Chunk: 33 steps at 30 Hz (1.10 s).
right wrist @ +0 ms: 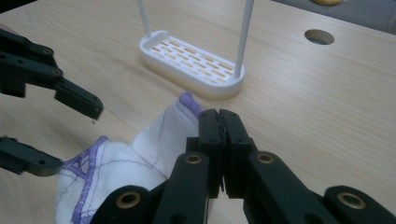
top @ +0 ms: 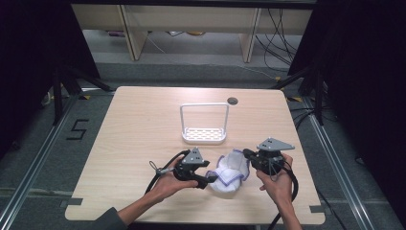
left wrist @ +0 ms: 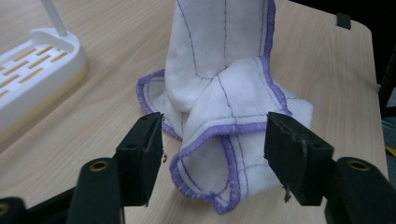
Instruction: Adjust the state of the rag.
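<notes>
High view: right gripper (top: 246, 154) clamps white cloth (top: 230, 173) corner, lifting it so left gripper (top: 207, 179), jaws apart and empty, can grasp the near fold.

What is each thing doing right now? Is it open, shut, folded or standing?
Cloth: crumpled, one edge lifted off the table.
Right tool: shut on the cloth's edge.
Left tool: open around a fold, not pressing.
White rack: upright, nothing hung on it.

Soft white cloth (left wrist: 224, 93), glossy white plastic rack (top: 203, 135), matt wooden table (top: 134, 124).
</notes>
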Available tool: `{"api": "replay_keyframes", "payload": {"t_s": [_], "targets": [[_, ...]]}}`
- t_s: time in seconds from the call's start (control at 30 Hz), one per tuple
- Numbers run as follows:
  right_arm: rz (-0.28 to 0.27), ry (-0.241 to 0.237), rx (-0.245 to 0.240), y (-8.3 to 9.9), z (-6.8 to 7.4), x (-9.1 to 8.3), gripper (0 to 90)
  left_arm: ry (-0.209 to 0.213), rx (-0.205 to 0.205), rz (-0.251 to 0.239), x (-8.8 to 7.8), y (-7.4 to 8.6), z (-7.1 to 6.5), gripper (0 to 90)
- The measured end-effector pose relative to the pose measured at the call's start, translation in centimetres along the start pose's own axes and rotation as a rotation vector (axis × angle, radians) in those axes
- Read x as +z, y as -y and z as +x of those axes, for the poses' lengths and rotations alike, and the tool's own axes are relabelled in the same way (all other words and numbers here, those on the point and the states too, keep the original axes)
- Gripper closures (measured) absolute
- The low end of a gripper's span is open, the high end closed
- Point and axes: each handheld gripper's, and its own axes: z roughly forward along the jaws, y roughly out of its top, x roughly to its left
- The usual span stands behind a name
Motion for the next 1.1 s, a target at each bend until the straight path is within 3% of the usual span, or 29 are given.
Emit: {"api": "replay_keyframes", "payload": {"t_s": [0.1,0.17,0.3,0.4,0.47,0.6,0.63,0.67,0.7,0.73,0.8,0.83,0.9,0.93,0.97,1.0,1.03,1.1], "targets": [[-0.009,-0.010,-0.008,0.0,-0.2,0.1,88.9,0.002,0.000,0.011,0.9,-0.1,0.2,43.5],[-0.012,-0.012,-0.010,0.0,-0.2,0.1,88.9,0.030,-0.011,0.006,1.4,-0.3,0.4,49.5],[-0.011,0.004,-0.018,0.0,-0.2,0.1,89.0,0.043,-0.005,-0.004,2.0,-0.2,0.4,76.8],[-0.003,-0.011,0.013,0.0,-0.1,-0.1,89.0,0.052,0.027,-0.005,1.5,-0.3,0.5,86.2],[-0.014,-0.001,-0.012,-0.2,-0.4,-0.3,89.1,0.032,0.050,-0.015,0.5,-0.5,0.5,87.1],[-0.026,-0.004,0.018,-0.3,-0.4,-0.9,89.1,0.035,0.061,-0.040,-1.4,-0.8,0.4,87.4],[-0.048,0.009,0.006,-0.5,-0.7,-1.6,89.2,0.037,0.070,-0.057,-3.3,-0.8,0.4,87.5],[-0.038,0.007,0.028,-0.6,-0.6,-1.9,89.2,0.036,0.070,-0.070,-4.2,-0.8,0.4,87.5],[-0.055,0.004,0.001,-0.7,-0.9,-2.2,89.3,0.036,0.066,-0.082,-5.1,-0.8,0.4,87.4],[-0.065,0.009,0.024,-0.7,-0.8,-2.6,89.3,0.033,0.068,-0.094,-6.0,-0.7,0.4,87.5],[-0.069,0.013,0.010,-0.9,-0.9,-3.4,89.2,0.036,0.069,-0.117,-7.8,-0.5,0.5,87.5],[-0.076,0.009,0.023,-0.9,-0.8,-3.7,89.3,0.017,0.070,-0.120,-8.7,-0.4,0.5,87.5],[-0.102,0.007,0.003,-0.9,-0.8,-4.2,89.3,-0.001,0.068,-0.133,-10.2,0.1,0.8,87.5],[-0.091,0.003,0.025,-0.9,-0.6,-4.6,89.3,-0.008,0.062,-0.142,-11.0,0.4,0.9,87.5],[-0.114,0.001,-0.008,-0.9,-0.7,-4.6,89.3,-0.014,0.053,-0.149,-11.7,0.6,1.0,87.5],[-0.102,-0.008,0.015,-0.9,-0.3,-4.8,89.3,-0.018,0.046,-0.154,-12.2,1.0,1.1,87.5],[-0.099,-0.004,-0.003,-0.8,-0.3,-4.9,89.3,-0.025,0.042,-0.155,-12.7,1.6,1.2,87.5],[-0.070,-0.025,0.011,-0.2,0.4,-4.9,89.3,-0.025,0.027,-0.132,-13.1,3.0,1.3,87.4]]}}
